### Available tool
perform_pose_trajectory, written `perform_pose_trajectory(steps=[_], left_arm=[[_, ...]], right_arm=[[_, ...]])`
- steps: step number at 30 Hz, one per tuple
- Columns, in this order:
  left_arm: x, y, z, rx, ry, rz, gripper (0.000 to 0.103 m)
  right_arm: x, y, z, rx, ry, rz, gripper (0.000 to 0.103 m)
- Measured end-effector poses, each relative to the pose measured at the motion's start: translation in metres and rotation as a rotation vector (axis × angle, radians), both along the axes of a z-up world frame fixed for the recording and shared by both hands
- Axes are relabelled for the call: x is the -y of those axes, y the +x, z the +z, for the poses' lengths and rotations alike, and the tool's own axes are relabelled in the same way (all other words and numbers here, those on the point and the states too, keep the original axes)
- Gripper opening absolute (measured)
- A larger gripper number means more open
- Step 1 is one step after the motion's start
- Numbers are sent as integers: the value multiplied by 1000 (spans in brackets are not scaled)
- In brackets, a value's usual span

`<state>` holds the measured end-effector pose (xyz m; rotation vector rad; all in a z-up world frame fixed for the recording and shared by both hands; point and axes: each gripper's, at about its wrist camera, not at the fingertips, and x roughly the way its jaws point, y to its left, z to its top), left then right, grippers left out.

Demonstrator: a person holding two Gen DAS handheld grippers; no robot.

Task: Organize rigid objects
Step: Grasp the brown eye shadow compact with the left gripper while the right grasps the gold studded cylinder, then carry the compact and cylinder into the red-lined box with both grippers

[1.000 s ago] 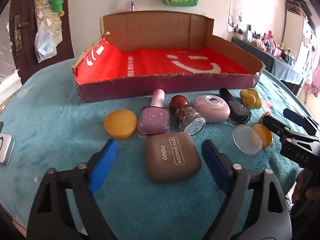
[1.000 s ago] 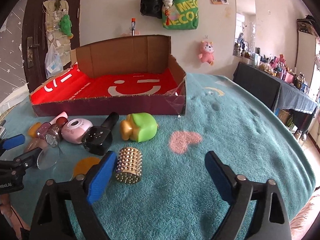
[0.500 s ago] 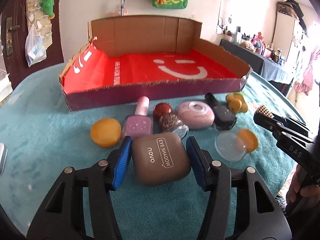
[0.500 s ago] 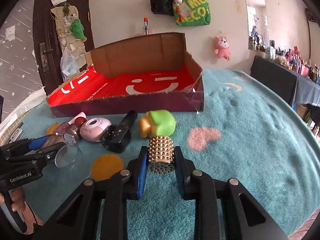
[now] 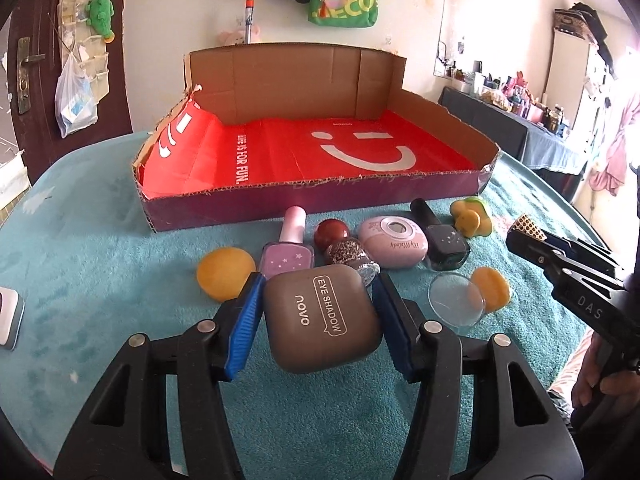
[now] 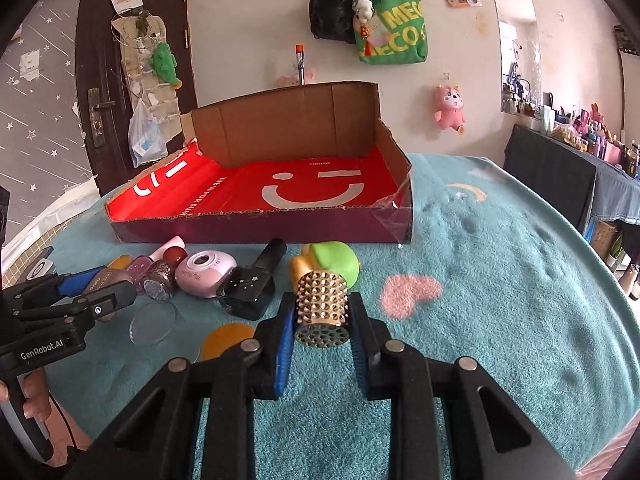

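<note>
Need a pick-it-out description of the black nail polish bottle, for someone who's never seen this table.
Find the cardboard box with the red smiley lining on the teal blanket. Along its front wall lies a row of cosmetics; the black nail polish bottle lies between the pink round case and the green toy. It alone is black with tiny stars.

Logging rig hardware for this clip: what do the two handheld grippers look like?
Both are black plastic clamp-style tools with ribbed blue pads and silver pivot rivets. The left gripper carries white "GenRobot.AI" lettering, seen from the right wrist; the right gripper shows "DAS". No cables or sleeves visible.
</note>
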<state>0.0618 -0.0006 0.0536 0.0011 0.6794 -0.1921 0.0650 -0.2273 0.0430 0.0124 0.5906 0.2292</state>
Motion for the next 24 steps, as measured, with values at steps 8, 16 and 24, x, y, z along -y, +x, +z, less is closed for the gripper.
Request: perform_pose_trajectory(steps=[8, 16, 24], left_arm=[[-11, 5, 30, 77, 1, 11, 53], [-27, 44, 63, 119, -4, -4, 53], [-23, 113, 53, 9, 77, -62, 53]], right_arm=[[-5, 9, 23, 54, -22, 17, 27], [-17, 50, 64, 130, -59, 43, 27], [-38, 125, 59, -25, -164, 92, 27]])
